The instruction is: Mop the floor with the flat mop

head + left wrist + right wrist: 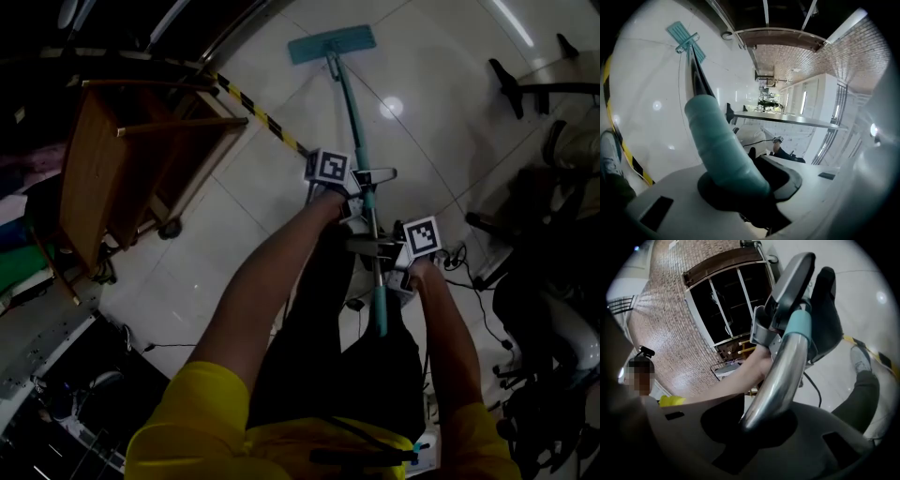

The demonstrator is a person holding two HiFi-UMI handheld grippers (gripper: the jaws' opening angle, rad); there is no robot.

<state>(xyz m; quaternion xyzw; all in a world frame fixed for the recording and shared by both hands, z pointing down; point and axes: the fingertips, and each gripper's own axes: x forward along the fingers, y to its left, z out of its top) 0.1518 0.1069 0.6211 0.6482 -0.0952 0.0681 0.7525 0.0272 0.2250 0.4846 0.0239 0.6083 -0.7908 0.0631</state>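
Pinching the flat mop handle (349, 103): left gripper (368, 178) nearer the mop head (332, 43), right gripper (375, 247) behind.

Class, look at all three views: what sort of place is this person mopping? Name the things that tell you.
Probably an indoor workshop or lab hall. It has a glossy, pale tiled floor, black-and-yellow hazard tape laid across it, and brick walls all around.

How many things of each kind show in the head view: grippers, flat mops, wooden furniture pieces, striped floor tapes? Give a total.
2 grippers: left gripper, right gripper
1 flat mop
1 wooden furniture piece
1 striped floor tape
Total: 5
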